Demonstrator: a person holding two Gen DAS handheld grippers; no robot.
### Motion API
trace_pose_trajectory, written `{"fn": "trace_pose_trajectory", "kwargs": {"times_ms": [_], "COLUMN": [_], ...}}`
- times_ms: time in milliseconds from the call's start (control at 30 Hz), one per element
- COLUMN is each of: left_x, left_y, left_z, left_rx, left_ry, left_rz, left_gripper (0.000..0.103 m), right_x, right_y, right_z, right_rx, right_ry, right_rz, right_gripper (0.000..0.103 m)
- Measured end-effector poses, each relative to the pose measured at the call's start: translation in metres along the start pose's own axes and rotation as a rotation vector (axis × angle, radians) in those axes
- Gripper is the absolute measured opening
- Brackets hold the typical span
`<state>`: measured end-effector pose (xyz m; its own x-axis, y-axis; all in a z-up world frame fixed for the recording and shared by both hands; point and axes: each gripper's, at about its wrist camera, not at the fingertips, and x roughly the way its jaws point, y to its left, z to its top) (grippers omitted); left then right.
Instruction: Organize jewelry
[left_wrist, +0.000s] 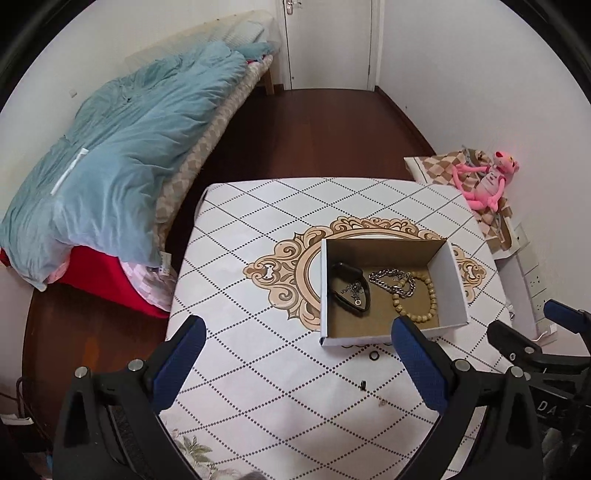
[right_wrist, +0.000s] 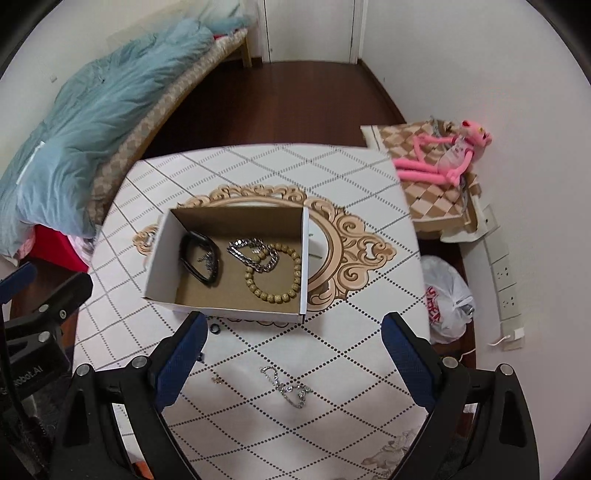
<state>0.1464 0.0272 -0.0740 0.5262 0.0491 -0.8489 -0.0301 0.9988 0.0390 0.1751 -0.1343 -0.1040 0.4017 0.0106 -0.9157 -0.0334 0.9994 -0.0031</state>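
Observation:
An open cardboard box (left_wrist: 448, 284) (right_wrist: 162, 258) stands on the table. In it lie a black bangle (left_wrist: 349, 293) (right_wrist: 199, 262) with a thin chain, a silver chain (left_wrist: 393, 282) (right_wrist: 251, 253) and a wooden bead bracelet (left_wrist: 417, 301) (right_wrist: 275, 275). On the cloth in front of the box lie a small black ring (left_wrist: 373, 356) (right_wrist: 214, 328), a thin silver chain (right_wrist: 286, 387) and small pieces (left_wrist: 364, 384) (right_wrist: 216, 379). My left gripper (left_wrist: 299, 365) is open and empty, above the cloth left of the box. My right gripper (right_wrist: 295, 358) is open and empty, above the thin silver chain.
The table (left_wrist: 258, 229) has a white diamond-pattern cloth with a gold ornament. A bed with a blue quilt (left_wrist: 122, 155) is at the left. A pink plush toy (left_wrist: 487, 181) (right_wrist: 443, 155) sits on a checked cushion at the right. A white plastic bag (right_wrist: 447, 295) is on the floor.

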Motion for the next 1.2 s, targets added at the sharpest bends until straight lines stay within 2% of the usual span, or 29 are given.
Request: {"fn": "trace_pose_trajectory", "kwargs": {"times_ms": [267,433,500,600,767,800,867,1000,1200], "left_x": [-0.036,-0.05,-0.049,-0.037,0.005,0.01,0.026,0.052,0.071], "left_y": [0.007,0.012,0.013,0.011,0.008,0.006,0.004,0.002,0.003], "left_z": [-0.011,-0.02,-0.028,-0.044,-0.075,-0.08,-0.09,-0.107,-0.121], "left_rx": [-0.021,-0.04,-0.042,-0.03,-0.018,-0.015,-0.008,-0.006,-0.002], "left_ry": [-0.036,-0.051,-0.059,-0.05,0.034,0.043,0.068,0.118,0.17], "left_rz": [-0.011,-0.006,-0.003,0.022,0.047,0.051,0.06,0.067,0.063], "left_gripper": [0.103,0.103,0.103,0.103,0.103,0.103,0.103,0.103,0.103], "right_x": [-0.053,-0.065,-0.058,-0.028,0.036,0.047,0.065,0.099,0.107], "right_y": [0.008,0.005,0.0,-0.018,-0.039,-0.043,-0.046,-0.047,-0.029], "right_z": [-0.013,-0.025,-0.034,-0.056,-0.093,-0.101,-0.109,-0.123,-0.127], "right_rx": [-0.013,0.017,0.04,0.098,0.169,0.177,0.185,0.19,0.116], "right_ry": [-0.094,-0.103,-0.089,-0.023,0.088,0.103,0.121,0.136,0.051], "right_rz": [0.009,0.039,0.037,0.042,0.068,0.072,0.065,0.046,0.006], "right_gripper": [0.096,0.096,0.096,0.096,0.095,0.094,0.078,0.06,0.042]}}
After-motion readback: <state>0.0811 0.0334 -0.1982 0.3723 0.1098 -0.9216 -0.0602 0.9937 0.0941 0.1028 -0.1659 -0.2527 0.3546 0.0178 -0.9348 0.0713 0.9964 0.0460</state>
